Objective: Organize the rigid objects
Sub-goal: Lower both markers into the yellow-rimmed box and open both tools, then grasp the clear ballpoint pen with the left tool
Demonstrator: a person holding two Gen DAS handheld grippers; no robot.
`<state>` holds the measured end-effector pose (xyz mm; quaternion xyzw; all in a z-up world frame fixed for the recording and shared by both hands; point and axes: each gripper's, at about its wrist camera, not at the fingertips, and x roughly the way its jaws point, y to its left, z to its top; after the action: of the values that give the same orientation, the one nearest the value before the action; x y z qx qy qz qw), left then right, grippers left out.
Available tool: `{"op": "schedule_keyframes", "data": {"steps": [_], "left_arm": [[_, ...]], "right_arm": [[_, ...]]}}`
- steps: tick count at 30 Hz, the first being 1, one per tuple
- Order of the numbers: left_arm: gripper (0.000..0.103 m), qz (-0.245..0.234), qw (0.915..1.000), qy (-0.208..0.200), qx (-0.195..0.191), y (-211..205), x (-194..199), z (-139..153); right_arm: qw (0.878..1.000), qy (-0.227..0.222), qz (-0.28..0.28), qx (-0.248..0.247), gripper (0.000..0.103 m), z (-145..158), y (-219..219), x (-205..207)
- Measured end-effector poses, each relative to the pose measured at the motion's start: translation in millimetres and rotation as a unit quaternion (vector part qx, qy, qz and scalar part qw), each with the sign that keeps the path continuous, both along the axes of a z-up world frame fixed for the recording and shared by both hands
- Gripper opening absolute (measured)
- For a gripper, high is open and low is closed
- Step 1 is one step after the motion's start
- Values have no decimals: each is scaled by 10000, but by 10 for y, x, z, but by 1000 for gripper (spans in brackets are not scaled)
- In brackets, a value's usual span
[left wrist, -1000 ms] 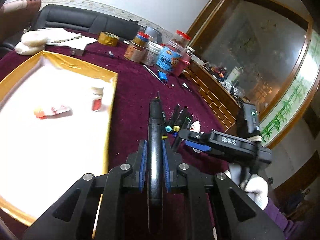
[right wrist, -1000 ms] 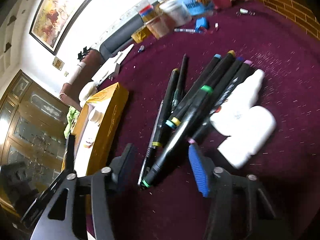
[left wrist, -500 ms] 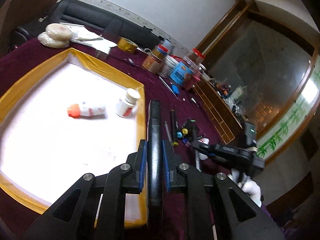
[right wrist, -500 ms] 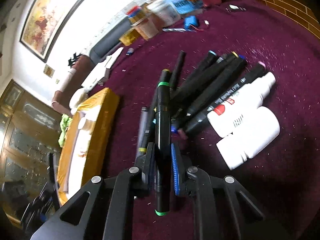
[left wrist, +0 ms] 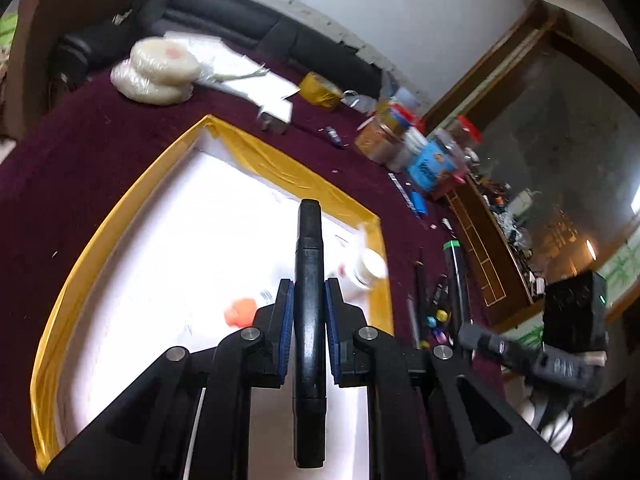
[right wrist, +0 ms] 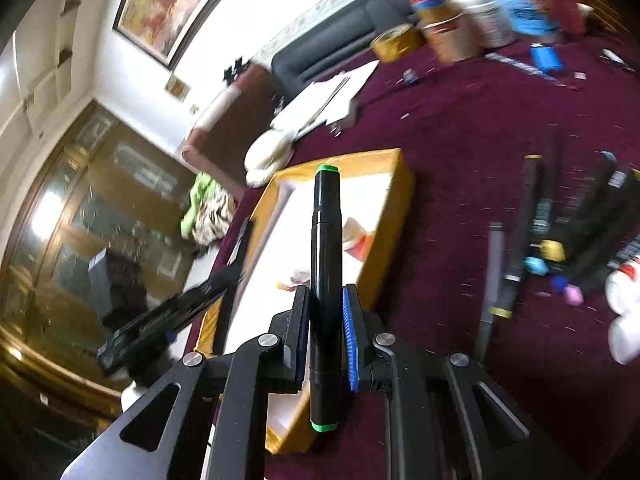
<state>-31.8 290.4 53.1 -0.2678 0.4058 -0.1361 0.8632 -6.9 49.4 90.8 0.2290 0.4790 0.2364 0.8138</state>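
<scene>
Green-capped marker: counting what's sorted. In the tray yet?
Not yet. The green-capped marker is clamped in the right hand-held gripper.

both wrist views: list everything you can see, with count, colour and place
tray: one, yellow rim, white floor, on the maroon table
small bottles: two at least, white, one orange-capped, in the tray, blurred
marker pile: several, black with coloured caps, on the cloth right of the tray
white bottles: two, beside the pile
jars and tins: a cluster, mixed colours, far table edge
tape roll: one, yellow, far side
papers: white stack, far side
round pads: two, white, far left
left tool: shut on a black marker
right tool: shut on a green-capped marker
</scene>
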Motion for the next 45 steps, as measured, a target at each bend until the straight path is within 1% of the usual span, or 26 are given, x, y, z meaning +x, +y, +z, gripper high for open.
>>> {"op": "schedule_keyframes", "data": {"steps": [5,6,9,11,12,13,14,15,16,18,20,21,26,28,29,30,31,33,35,37,39,41,44,45], "left_arm": [[12,64,9996,269,-84,67,298,-167],[12,64,9995,303,-113,71,344,-200],[12,95,9994,314,-116,83,400,-239],[12,218,9991,305,-175,131,403,-276],[14,269,9989,298,-255,166,393,-291],[19,336,9981,303,-417,216,380,-332],[29,388,9975,325,-502,246,375,-358],[36,473,9965,373,-573,281,368,-395],[46,576,9952,442,-656,323,346,-437],[48,701,9926,547,-822,392,303,-498],[49,784,9908,557,-957,443,262,-516],[49,825,9902,556,-983,453,244,-512],[50,855,9902,487,-990,435,87,-503],[50,778,9913,402,-987,403,51,-458],[50,697,9922,296,-992,380,28,-397],[50,649,9931,212,-958,350,11,-326],[50,578,9946,42,-866,285,-37,-197],[52,416,9962,-209,-743,153,-101,-12],[60,164,9976,-460,-488,-99,-146,217],[63,-116,9979,-599,-193,-397,-168,373],[63,-388,9976,-577,-13,-680,-149,425],[63,-677,9965,-489,104,-969,-92,410],[63,-851,9954,-252,351,-1337,5,301],[63,-943,9943,-174,461,-1479,41,248]], "right_arm": [[9986,129,339,-376,14,-147,485,218],[9978,126,374,-537,14,-185,599,264],[9956,138,427,-826,14,-266,798,378],[9932,121,436,-1070,14,-323,937,473],[9923,120,435,-1156,14,-331,943,481],[9915,128,432,-1219,14,-344,974,509],[9906,136,432,-1293,14,-371,1011,548],[9896,132,443,-1362,14,-380,1030,573],[9886,121,442,-1434,14,-389,1040,582],[9870,97,367,-1564,15,-412,1058,596],[9878,83,354,-1513,18,-402,1044,601],[9882,68,340,-1491,20,-391,1027,591],[9913,-113,271,-1285,21,-226,896,456],[9914,-319,232,-1249,22,-96,770,349],[9912,-464,180,-1223,24,-8,654,263],[9910,-560,123,-1213,28,53,556,201],[9906,-649,43,-1206,33,114,442,137],[9891,-843,-266,-1179,38,236,107,1],[9865,-960,-595,-1188,39,299,-207,-90],[9820,-1036,-1031,-1194,39,332,-600,-187],[9777,-1005,-1423,-1171,39,315,-969,-244],[9731,-891,-1841,-1056,39,252,-1359,-301],[9620,-738,-2450,-951,39,95,-1900,-364],[9597,-704,-2552,-944,39,62,-1986,-370]]}}
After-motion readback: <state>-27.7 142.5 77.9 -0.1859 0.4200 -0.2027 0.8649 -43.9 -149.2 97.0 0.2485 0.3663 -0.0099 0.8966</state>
